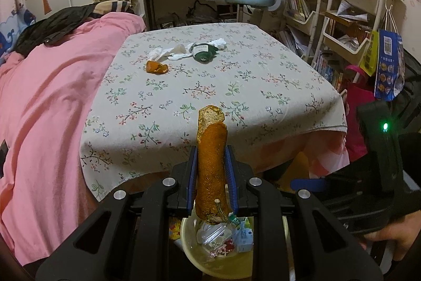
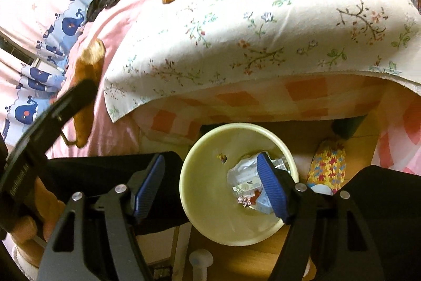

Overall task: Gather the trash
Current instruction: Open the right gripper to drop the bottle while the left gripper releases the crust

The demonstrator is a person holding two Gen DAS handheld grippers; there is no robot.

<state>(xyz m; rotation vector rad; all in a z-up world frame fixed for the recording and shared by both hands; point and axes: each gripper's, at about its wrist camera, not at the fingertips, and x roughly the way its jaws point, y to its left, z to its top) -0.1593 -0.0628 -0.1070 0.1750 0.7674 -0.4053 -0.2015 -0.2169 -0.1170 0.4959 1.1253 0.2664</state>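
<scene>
The left gripper (image 1: 210, 170) has its blue fingers (image 1: 191, 175) tight on the long orange peel strip (image 1: 211, 170), held upright, its lower end above the round pale yellow plastic trash bin (image 1: 192, 252) on the floor. A good drop – I think – means hanging the peel right over the bin's middle, then letting go. The gripper tilts down toward the floral-cloth desk (image 1: 210, 83). The right gripper (image 2: 210, 191) tilts steeply over the bin – fingers wide, holding nothing.
</scene>
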